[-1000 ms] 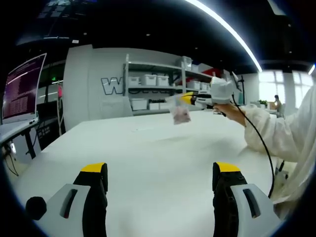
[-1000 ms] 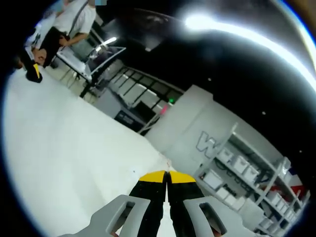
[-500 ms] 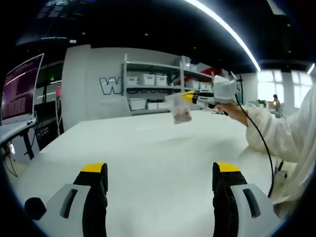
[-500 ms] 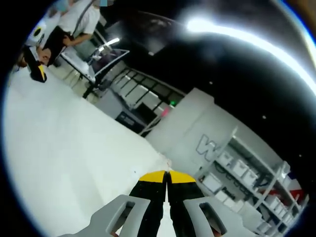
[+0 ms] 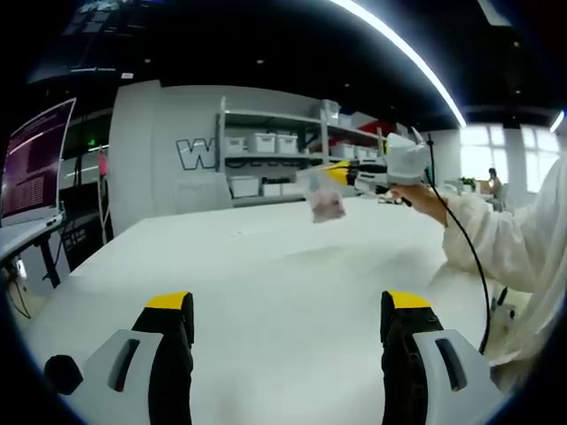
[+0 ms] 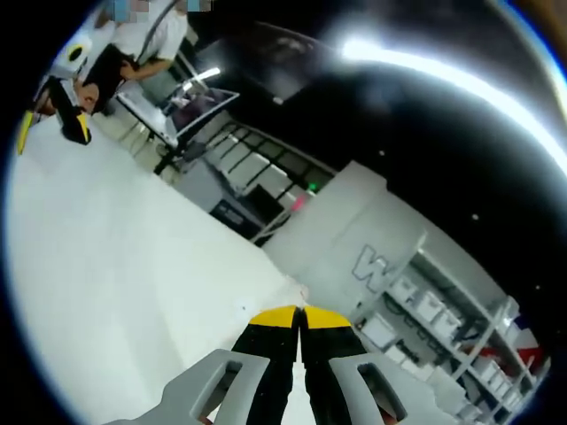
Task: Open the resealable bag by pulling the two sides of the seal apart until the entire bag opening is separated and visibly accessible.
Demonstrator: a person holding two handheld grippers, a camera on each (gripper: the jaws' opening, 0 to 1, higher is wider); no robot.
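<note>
— Where is the bag?

— In my left gripper view the small clear bag (image 5: 323, 196) hangs in the air above the white tabletop (image 5: 266, 283), well ahead of me, with something pinkish in its lower part. The right hand-held gripper (image 5: 339, 174) pinches its top edge between yellow-tipped jaws.

— And your left hand-held gripper?

— My left hand-held gripper (image 5: 288, 305) is low over the near tabletop, jaws spread wide, nothing between them.

— What does the right gripper view give you?

— My right hand-held gripper (image 6: 299, 313) has its jaws pressed together; the bag itself I cannot make out there. The left hand-held gripper appears far off at the upper left, over the tabletop, with shelves (image 6: 443, 328) of white boxes behind.
</note>
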